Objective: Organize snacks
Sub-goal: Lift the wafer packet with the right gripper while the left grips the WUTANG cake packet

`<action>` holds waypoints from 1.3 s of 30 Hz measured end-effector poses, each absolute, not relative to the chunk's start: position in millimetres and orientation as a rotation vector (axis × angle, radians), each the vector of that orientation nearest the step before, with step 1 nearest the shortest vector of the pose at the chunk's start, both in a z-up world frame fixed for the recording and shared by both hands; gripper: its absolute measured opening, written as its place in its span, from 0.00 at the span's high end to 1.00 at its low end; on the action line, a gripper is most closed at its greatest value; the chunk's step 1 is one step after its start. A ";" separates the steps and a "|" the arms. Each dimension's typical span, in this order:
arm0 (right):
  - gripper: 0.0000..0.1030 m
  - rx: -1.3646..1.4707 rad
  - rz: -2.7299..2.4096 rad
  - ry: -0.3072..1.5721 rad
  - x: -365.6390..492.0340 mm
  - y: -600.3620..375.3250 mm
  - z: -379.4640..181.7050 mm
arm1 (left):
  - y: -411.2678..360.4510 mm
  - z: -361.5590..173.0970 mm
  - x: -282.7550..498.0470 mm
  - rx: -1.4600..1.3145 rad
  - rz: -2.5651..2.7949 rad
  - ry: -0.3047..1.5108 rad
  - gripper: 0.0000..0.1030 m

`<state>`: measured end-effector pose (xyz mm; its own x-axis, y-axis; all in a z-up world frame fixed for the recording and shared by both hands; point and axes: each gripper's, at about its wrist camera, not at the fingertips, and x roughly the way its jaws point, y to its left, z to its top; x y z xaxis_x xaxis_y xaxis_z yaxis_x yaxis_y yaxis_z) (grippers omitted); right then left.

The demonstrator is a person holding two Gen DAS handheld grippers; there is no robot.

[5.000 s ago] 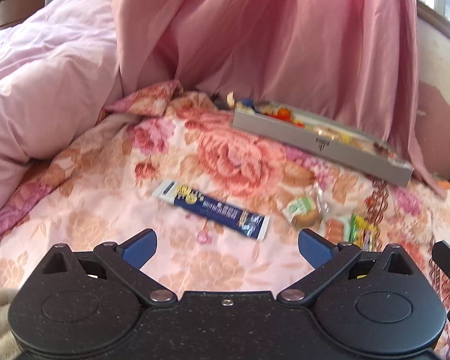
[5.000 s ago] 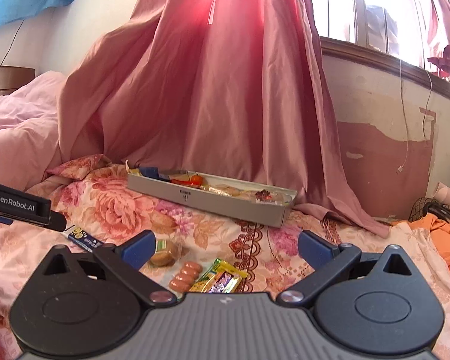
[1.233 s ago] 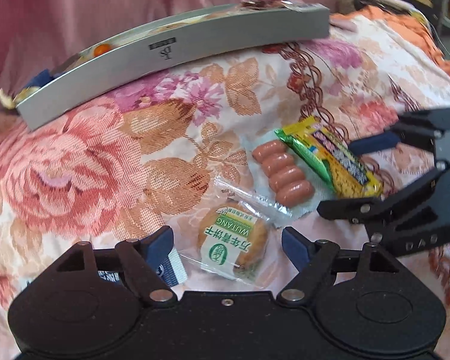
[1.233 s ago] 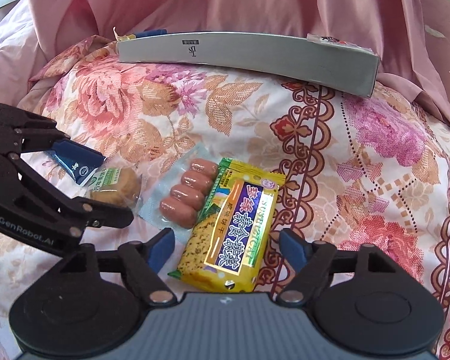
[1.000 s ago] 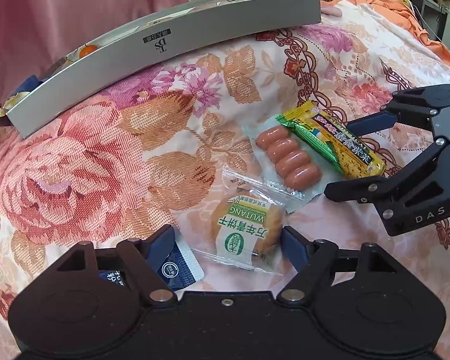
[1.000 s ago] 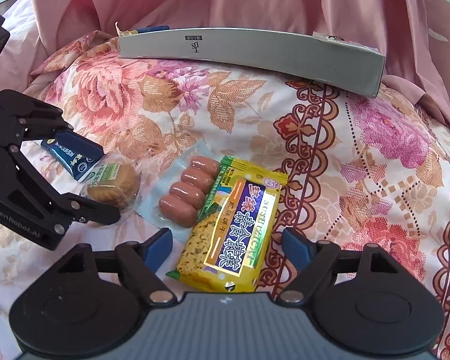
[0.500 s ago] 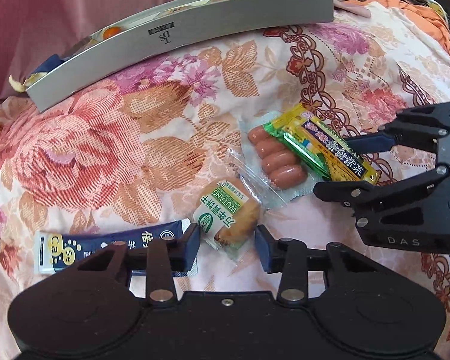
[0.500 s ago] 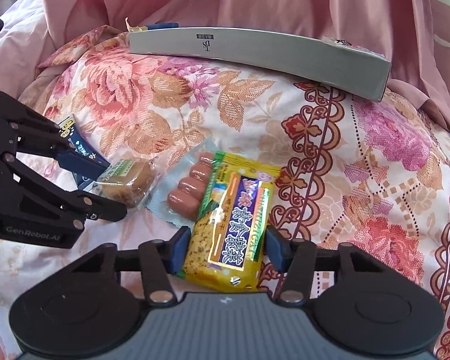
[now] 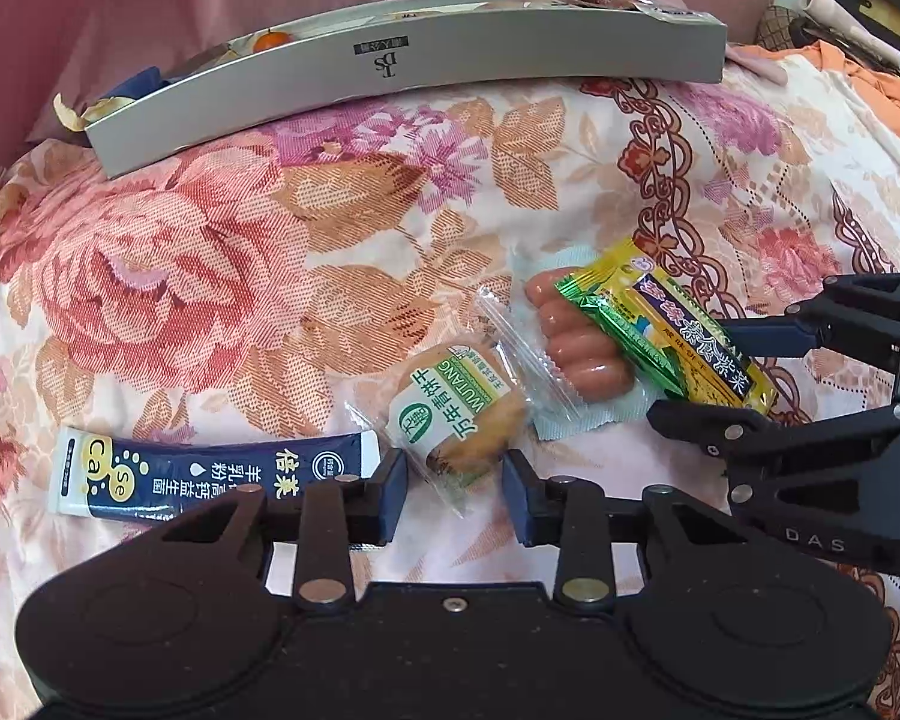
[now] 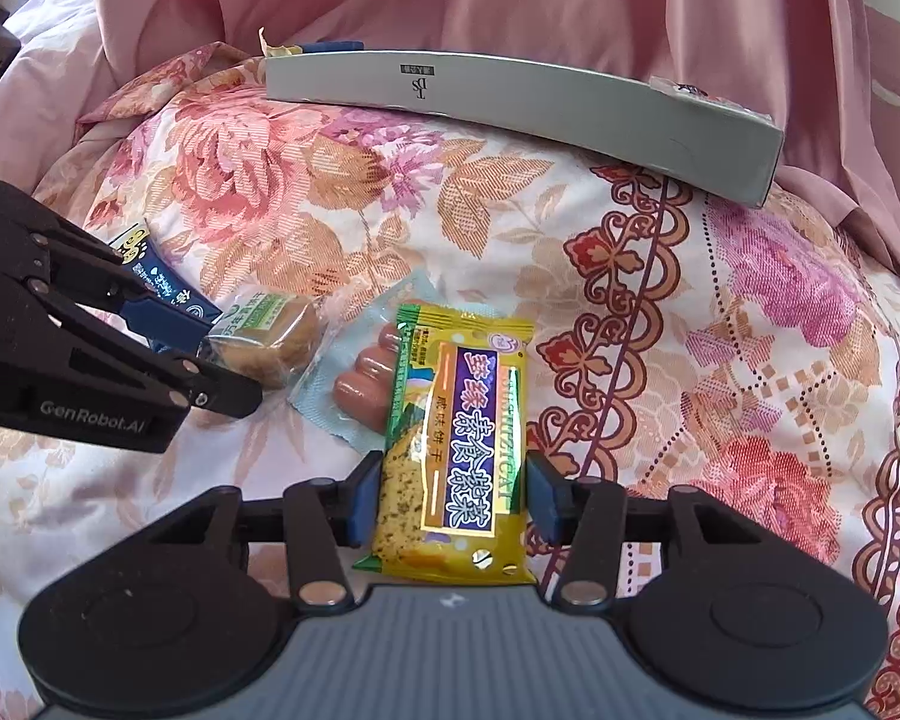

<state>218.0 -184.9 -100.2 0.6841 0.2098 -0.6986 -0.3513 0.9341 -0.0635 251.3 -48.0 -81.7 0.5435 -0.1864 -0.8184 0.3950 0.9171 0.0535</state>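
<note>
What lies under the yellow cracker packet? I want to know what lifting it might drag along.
The yellow cracker packet overlaps the sausage pack, hiding its right side; three sausages show in the right wrist view. Whatever else lies beneath the packet is hidden.

Sausage pack (image 10: 366, 381) half hidden beneath yellow cracker packet (image 10: 459, 450)

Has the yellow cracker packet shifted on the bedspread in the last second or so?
Yes, slightly. In the right wrist view the yellow cracker packet now covers more of the sausages beside it, with the right gripper shut on its sides.
</note>
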 end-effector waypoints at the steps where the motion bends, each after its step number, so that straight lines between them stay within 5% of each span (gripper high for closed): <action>1: 0.49 -0.203 0.315 0.752 217.5 -184.4 -100.2 | -48.3 -81.8 250.1 0.243 -0.341 0.933 0.69; 5: 0.50 -0.206 0.314 0.747 216.8 -183.8 -99.4 | -50.1 -79.8 245.5 0.231 -0.302 0.930 0.86; 8: 0.50 -0.234 0.313 0.738 215.1 -181.0 -99.7 | -51.9 -79.6 244.6 0.234 -0.290 0.927 0.84; 12: 0.50 -0.241 0.313 0.735 214.1 -180.1 -100.1 | -53.9 -78.4 243.6 0.266 -0.285 0.890 0.72; 16: 0.49 -0.236 0.314 0.737 215.2 -181.2 -100.2 | -53.5 -73.4 242.5 0.323 -0.306 0.827 0.43; 22: 0.49 -0.233 0.315 0.736 215.5 -181.8 -100.6 | -60.8 -72.3 251.4 0.510 -0.449 0.706 0.27; 27: 0.49 -0.225 0.319 0.733 216.9 -182.3 -101.0 | -65.2 -73.6 271.1 0.546 -0.621 0.782 0.28; 30: 0.47 -0.218 0.325 0.729 218.4 -182.4 -101.3 | -64.2 -80.9 277.1 0.537 -0.629 0.859 0.42; 35: 0.43 -0.204 0.338 0.730 223.5 -182.4 -103.5 | -46.9 -82.1 275.7 0.340 -0.550 0.904 0.45; 39: 0.50 -0.203 0.350 0.723 221.8 -181.2 -103.1 | -48.9 -80.1 259.6 0.290 -0.424 0.891 0.47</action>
<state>221.8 -181.2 -103.1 0.6953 0.2420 -0.6767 -0.3809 0.9226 -0.0614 259.6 -48.9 -80.1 0.5544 -0.2352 -0.7983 0.4716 0.8792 0.0685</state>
